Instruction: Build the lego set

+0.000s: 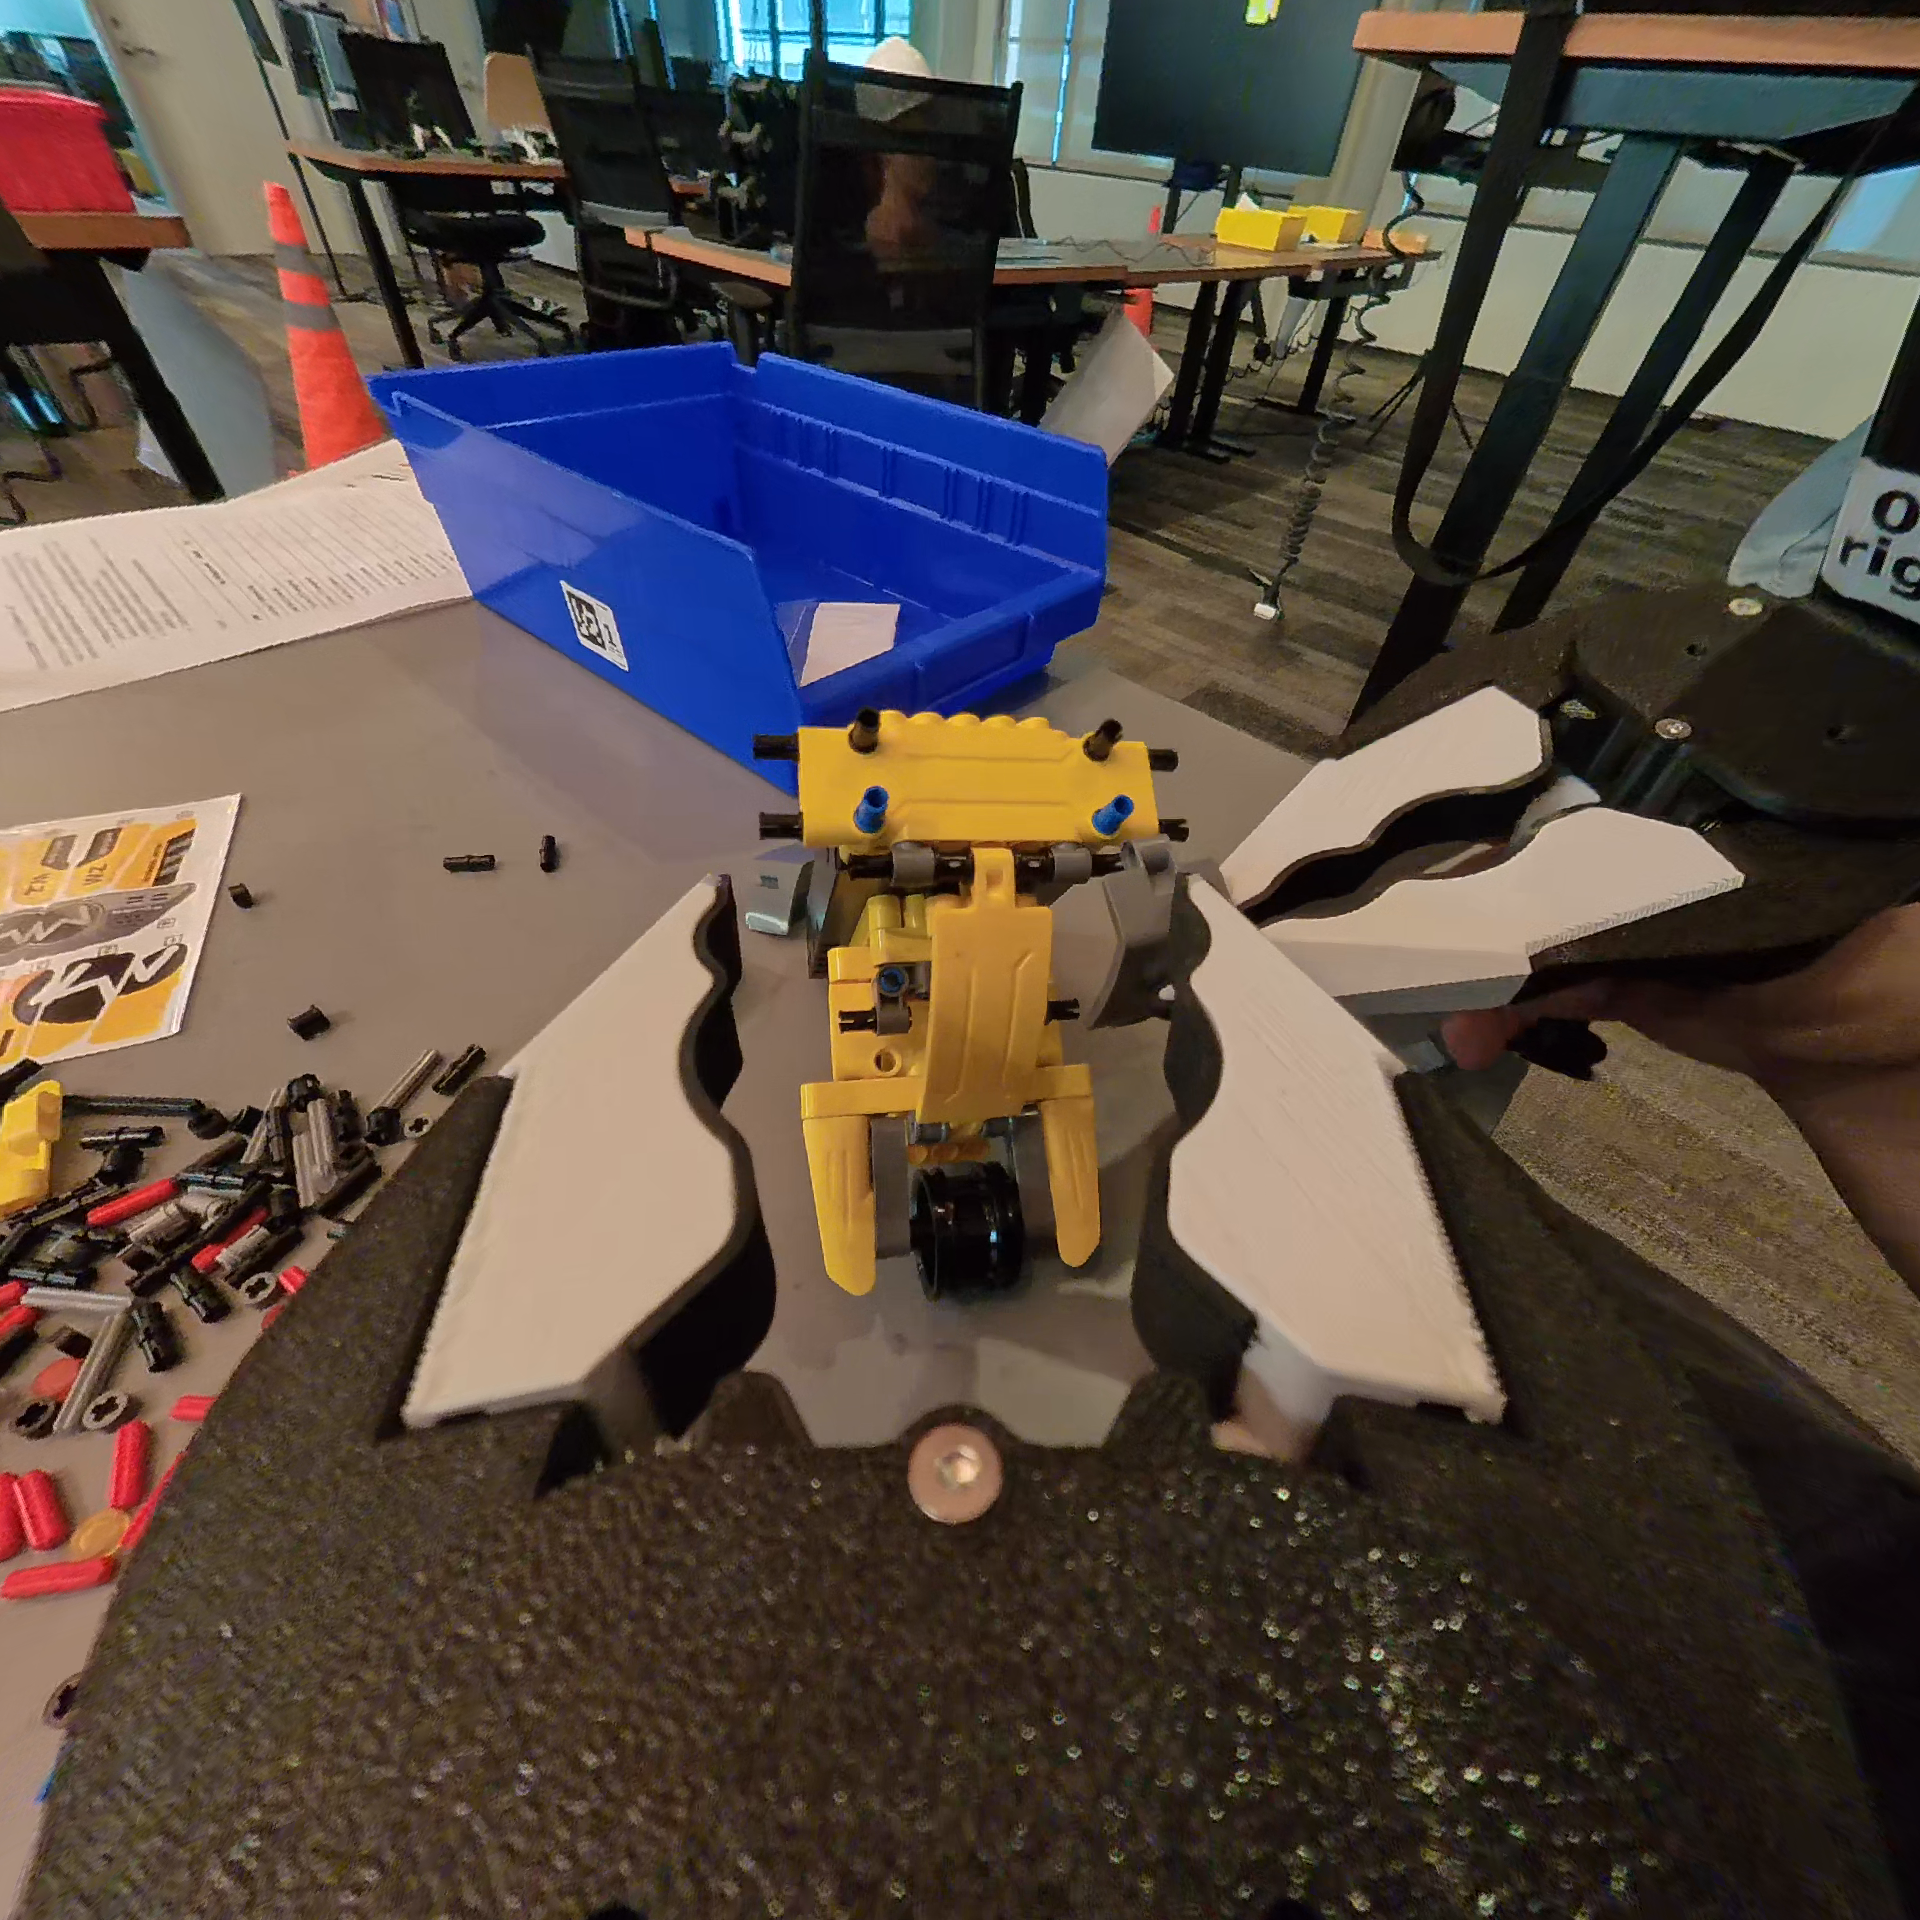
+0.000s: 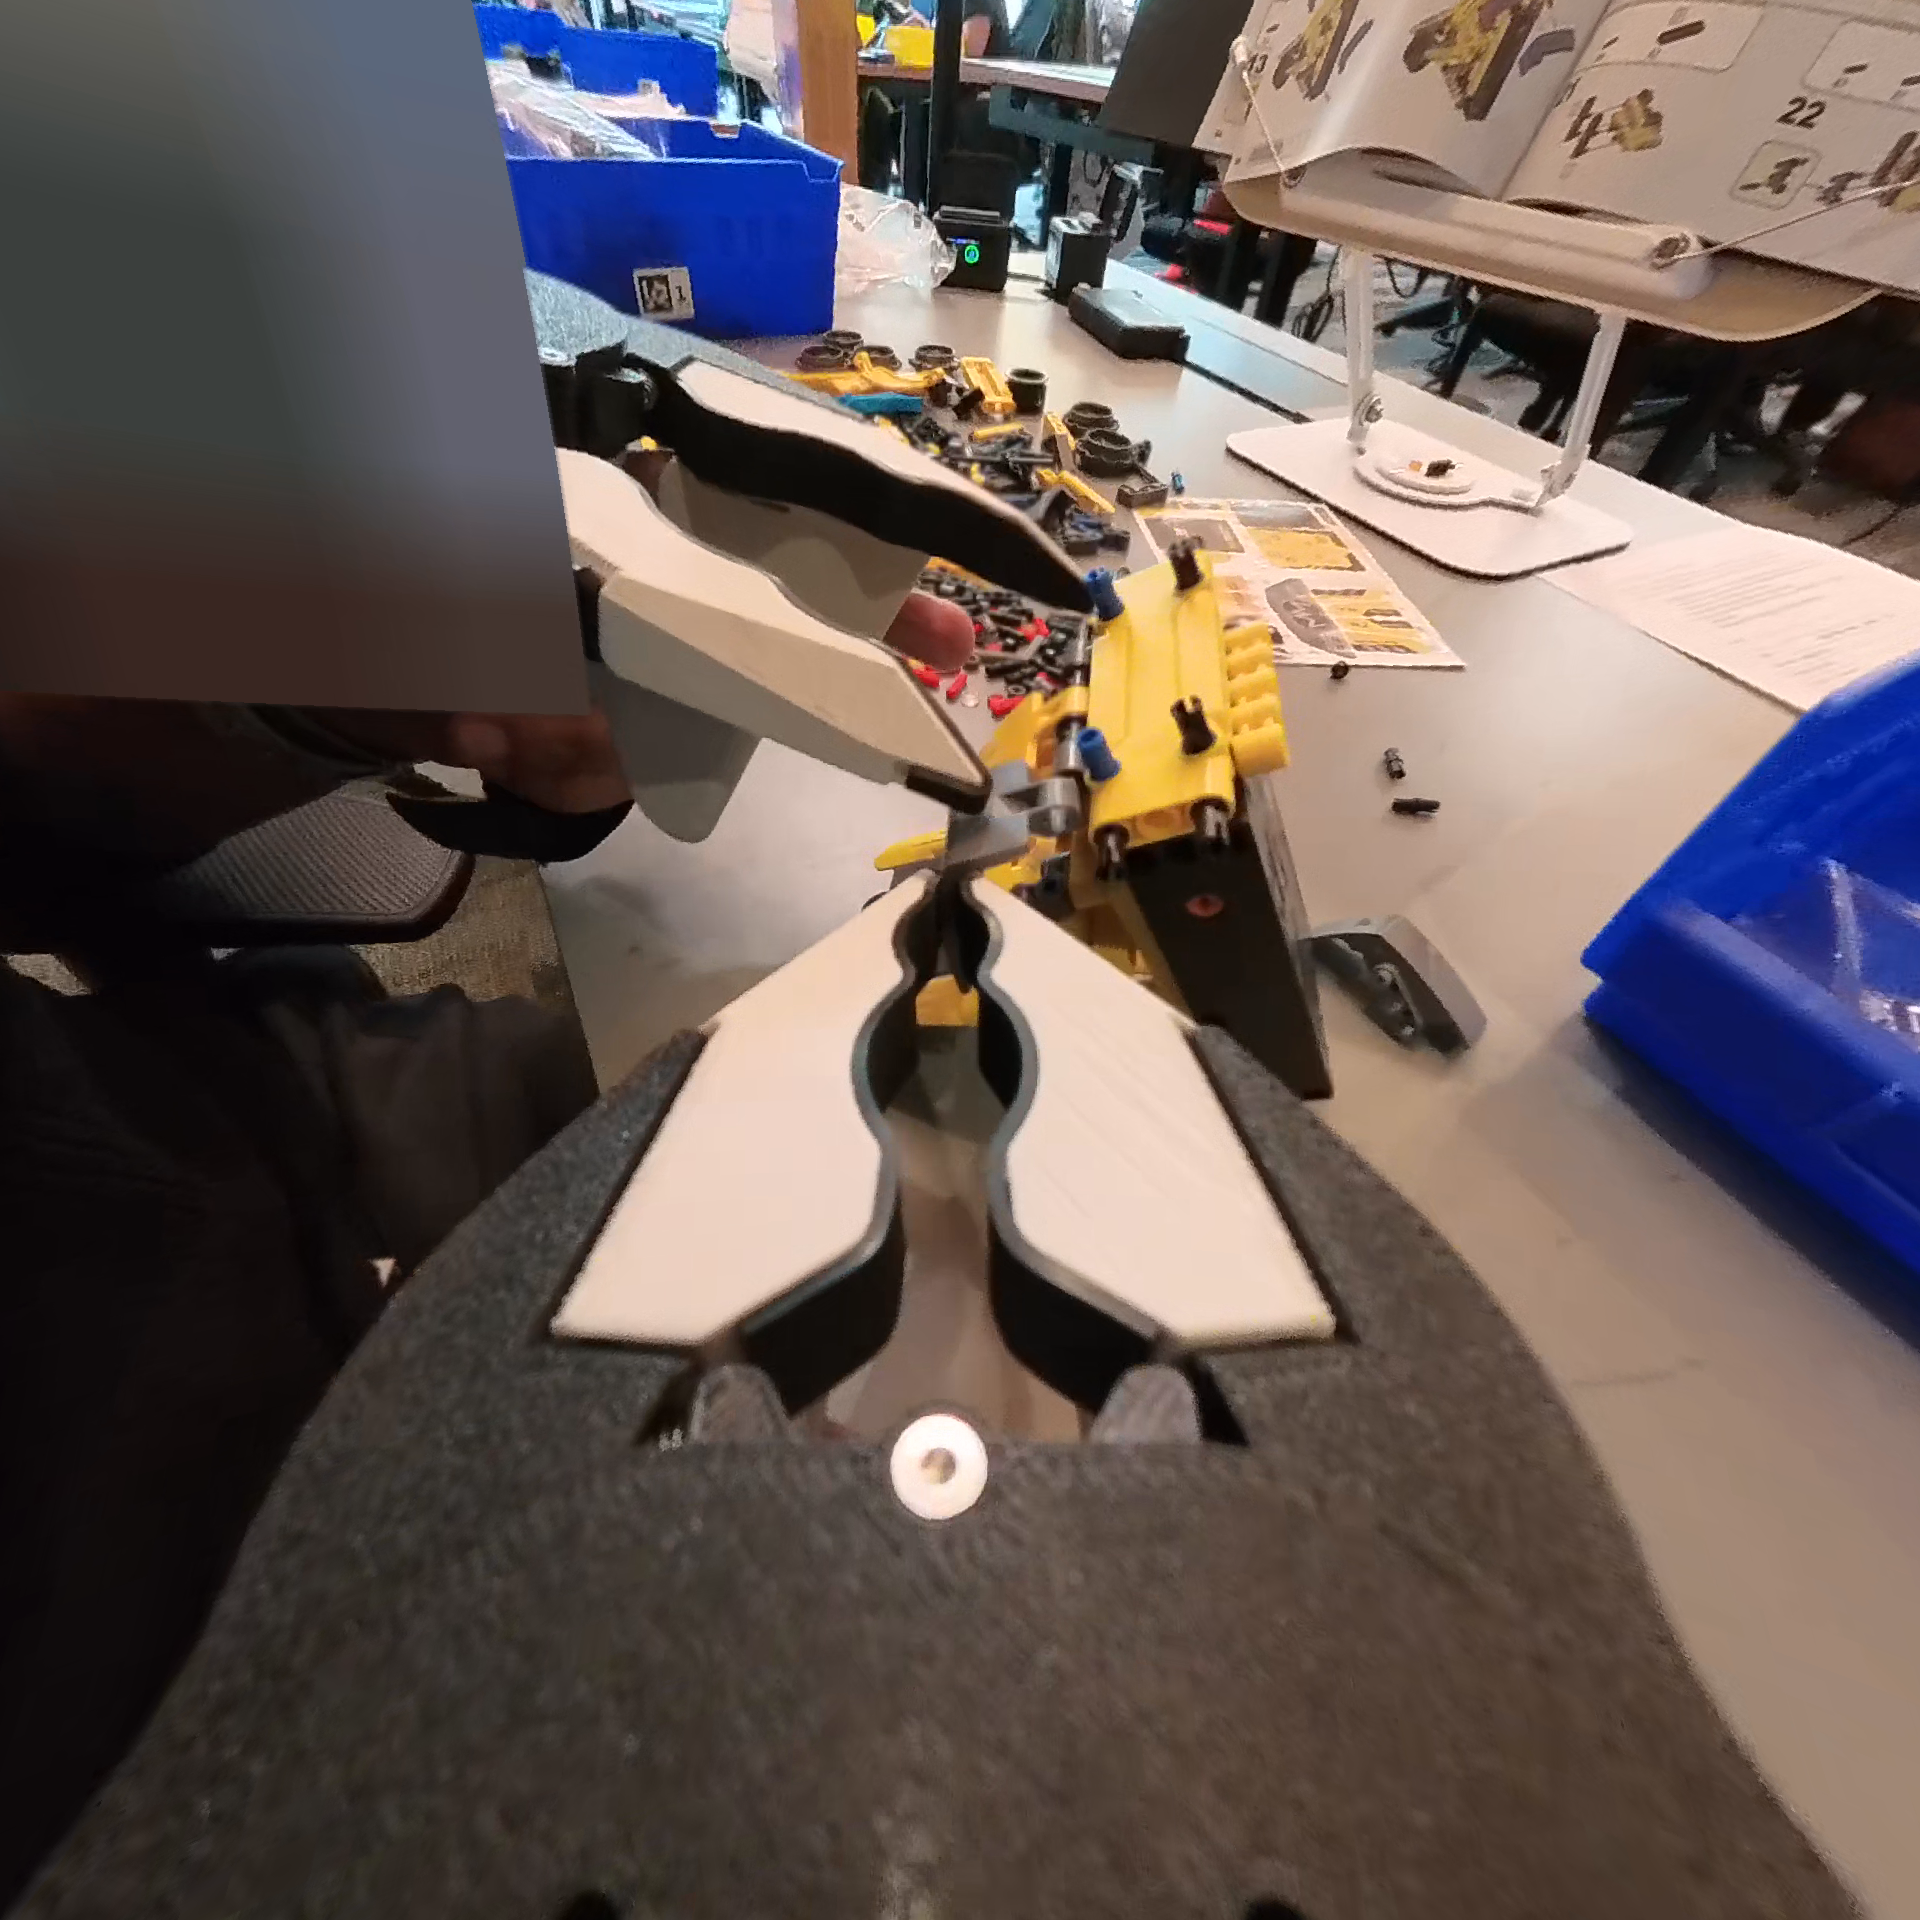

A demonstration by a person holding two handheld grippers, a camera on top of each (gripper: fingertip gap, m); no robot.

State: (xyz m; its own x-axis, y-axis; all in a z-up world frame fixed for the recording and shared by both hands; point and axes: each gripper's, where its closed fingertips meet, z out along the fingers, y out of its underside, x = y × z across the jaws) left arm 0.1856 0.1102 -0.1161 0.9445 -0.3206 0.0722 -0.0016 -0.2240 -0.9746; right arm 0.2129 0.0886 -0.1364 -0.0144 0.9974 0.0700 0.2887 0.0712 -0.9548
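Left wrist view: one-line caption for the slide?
Left gripper, fingers open, straddles a yellow brick-built vehicle on the grey table; right gripper pinches its grey side panel, blue bin behind.

Grey flat tabletop (image 1: 436, 748) carries: blue plastic bin (image 1: 665, 520) far centre, yellow brick-built model (image 1: 956, 997) (upright), loose black-and-red pins (image 1: 187, 1226) left.

Model (image 1: 951, 997) sits on table (image 1: 416, 748); bin (image 1: 727, 520) behind — loose parts (image 1: 156, 1226) to its left.

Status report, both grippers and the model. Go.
Left gripper open, straddling yellow brick model. Right gripper shut on a thin dark part at model's side. Blue bin behind, loose pins left.
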